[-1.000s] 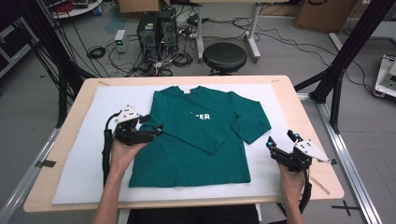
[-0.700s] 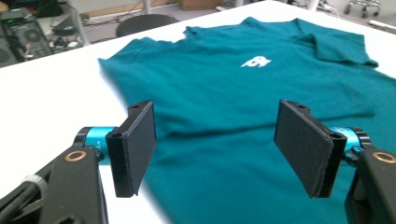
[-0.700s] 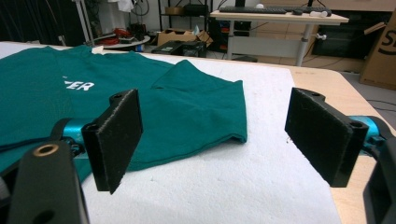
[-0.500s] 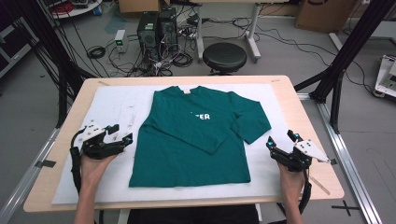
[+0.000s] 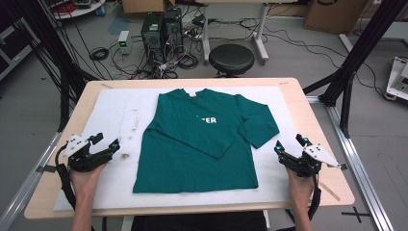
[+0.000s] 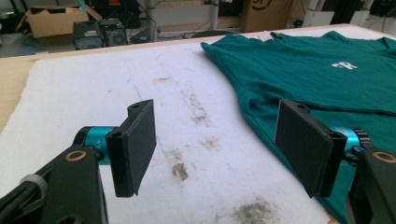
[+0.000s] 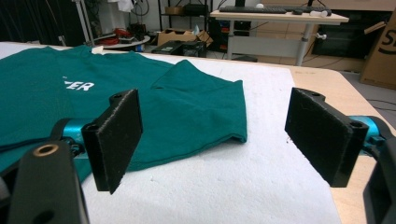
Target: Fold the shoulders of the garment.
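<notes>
A dark green T-shirt (image 5: 197,144) with white lettering lies flat on the white mat (image 5: 120,115). Its left sleeve is folded in across the body; its right sleeve (image 5: 257,125) lies spread out. My left gripper (image 5: 107,144) is open over the bare mat, left of the shirt's lower left side. In the left gripper view the shirt's edge (image 6: 261,116) lies just inside the right jaw, with the left gripper (image 6: 219,140) empty. My right gripper (image 5: 288,147) is open beside the right sleeve's hem. The right gripper (image 7: 219,135) holds nothing, and the sleeve (image 7: 196,107) lies ahead of it.
The mat covers most of a wooden table (image 5: 312,125). The mat carries brown stains (image 6: 196,112) near my left gripper. Behind the table stand a black stool (image 5: 231,58), computer towers (image 5: 161,29) and loose cables on the floor. Black frame legs (image 5: 351,67) flank the table.
My left gripper has drawn back from the shirt's folded left sleeve, leftward and toward the front edge, and now sits open over bare mat. The right gripper has stayed put.
</notes>
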